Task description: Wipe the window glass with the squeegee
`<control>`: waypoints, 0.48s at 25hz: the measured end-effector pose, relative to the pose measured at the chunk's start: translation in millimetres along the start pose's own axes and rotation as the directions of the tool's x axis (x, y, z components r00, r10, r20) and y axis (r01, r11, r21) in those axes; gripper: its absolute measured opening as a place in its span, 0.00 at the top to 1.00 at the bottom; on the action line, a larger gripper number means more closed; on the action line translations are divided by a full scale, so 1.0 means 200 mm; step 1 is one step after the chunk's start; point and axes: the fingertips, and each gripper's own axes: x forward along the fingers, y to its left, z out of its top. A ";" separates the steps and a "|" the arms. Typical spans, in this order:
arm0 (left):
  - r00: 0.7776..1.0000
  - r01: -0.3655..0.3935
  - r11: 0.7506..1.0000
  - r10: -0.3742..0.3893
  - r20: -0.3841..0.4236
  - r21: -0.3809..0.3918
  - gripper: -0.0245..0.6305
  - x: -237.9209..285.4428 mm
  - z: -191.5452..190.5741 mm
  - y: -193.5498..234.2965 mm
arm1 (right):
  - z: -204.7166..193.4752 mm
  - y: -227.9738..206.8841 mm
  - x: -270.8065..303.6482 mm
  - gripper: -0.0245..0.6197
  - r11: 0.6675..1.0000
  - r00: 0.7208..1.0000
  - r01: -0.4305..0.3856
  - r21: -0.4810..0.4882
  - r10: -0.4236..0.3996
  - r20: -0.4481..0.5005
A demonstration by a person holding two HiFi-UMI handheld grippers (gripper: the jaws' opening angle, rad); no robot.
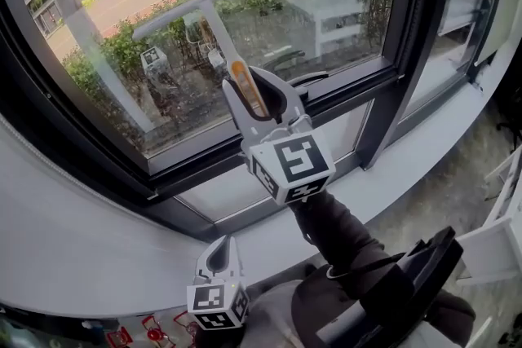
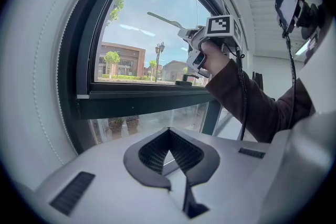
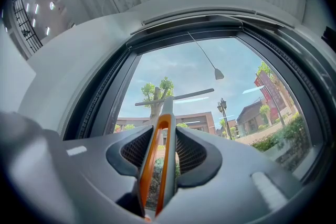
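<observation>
The squeegee point(image 1: 214, 27) has a grey T-shaped blade and an orange-and-grey handle. Its blade lies against the upper part of the window glass point(image 1: 342, 4). My right gripper point(image 1: 254, 90) is shut on the handle, held up in front of the pane. In the right gripper view the handle point(image 3: 157, 155) runs between the jaws of the right gripper point(image 3: 163, 136), and the blade point(image 3: 176, 96) stands crosswise ahead. My left gripper point(image 1: 218, 257) hangs low by the white sill, shut and empty. The left gripper view shows the left gripper point(image 2: 169, 131) with its pads meeting, and the right gripper point(image 2: 197, 44) and squeegee point(image 2: 165, 19) up at the glass.
A dark window frame point(image 1: 408, 37) divides the panes, with a lower fixed pane point(image 1: 236, 187) under the crossbar. A black latch point(image 1: 306, 80) sits on the crossbar beside the right gripper. The wide white sill point(image 1: 98, 240) curves below. White furniture point(image 1: 497, 232) stands at the right.
</observation>
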 end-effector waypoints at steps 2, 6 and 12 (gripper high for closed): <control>1.000 0.001 1.000 -0.001 0.003 0.002 0.96 0.00 0.00 0.00 | -0.02 0.00 -0.01 0.76 1.000 1.000 0.001 0.002 -0.001 -0.006; 1.000 0.001 1.000 -0.001 -0.001 0.002 0.96 0.00 -0.01 -0.01 | -0.05 0.00 -0.03 0.76 1.000 1.000 0.002 0.008 -0.002 -0.018; 1.000 0.001 1.000 -0.001 -0.004 0.003 0.96 -0.01 -0.02 -0.02 | -0.08 0.00 -0.06 0.76 1.000 1.000 0.003 0.015 -0.002 -0.031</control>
